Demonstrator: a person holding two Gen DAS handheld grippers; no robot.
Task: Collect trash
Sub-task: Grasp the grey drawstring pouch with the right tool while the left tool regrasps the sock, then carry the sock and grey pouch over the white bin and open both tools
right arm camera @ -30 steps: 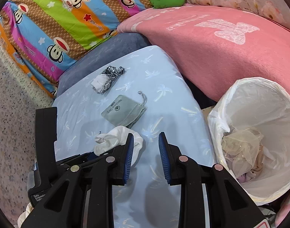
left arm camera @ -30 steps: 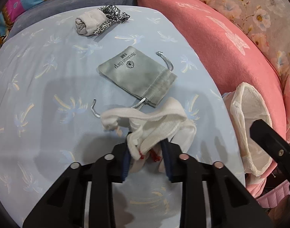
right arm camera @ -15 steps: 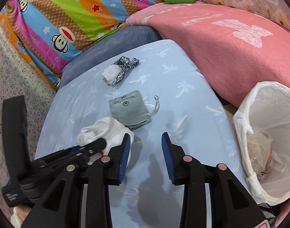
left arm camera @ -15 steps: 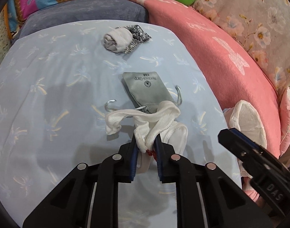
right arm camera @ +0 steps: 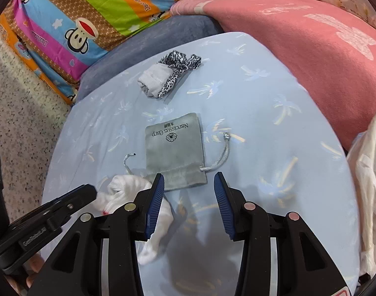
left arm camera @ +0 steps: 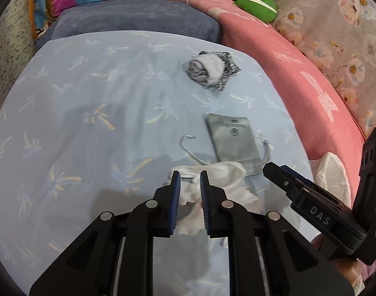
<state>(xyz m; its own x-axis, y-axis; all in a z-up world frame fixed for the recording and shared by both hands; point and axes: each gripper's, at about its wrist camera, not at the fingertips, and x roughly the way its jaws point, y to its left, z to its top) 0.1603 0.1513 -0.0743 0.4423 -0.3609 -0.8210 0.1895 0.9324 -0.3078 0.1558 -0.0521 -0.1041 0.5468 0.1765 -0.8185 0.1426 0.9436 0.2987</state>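
My left gripper point(left arm camera: 189, 180) is shut on a crumpled white sock point(left arm camera: 227, 187), which hangs between the blue pads a little above the light blue sheet point(left arm camera: 89, 128). The sock also shows in the right wrist view point(right arm camera: 128, 192), held by the left gripper at lower left. My right gripper point(right arm camera: 189, 182) is open and empty, just in front of a grey drawstring pouch point(right arm camera: 175, 148). The pouch lies flat beyond the sock in the left wrist view point(left arm camera: 234, 140). A white-lined trash bin point(right arm camera: 367, 185) stands at the right edge.
A rolled grey and leopard-print cloth point(right arm camera: 163, 79) lies further back on the sheet point(right arm camera: 261, 113). A pink blanket point(right arm camera: 311, 39) borders the right side, a grey-blue cushion point(left arm camera: 133, 22) and striped monkey-print pillow point(right arm camera: 89, 17) the back. Speckled floor point(right arm camera: 22, 123) lies left.
My left gripper has lifted the sock and drawn back, the sock now hanging lower between the pads. My right gripper has moved forward over the sheet toward the grey pouch, away from the bin.
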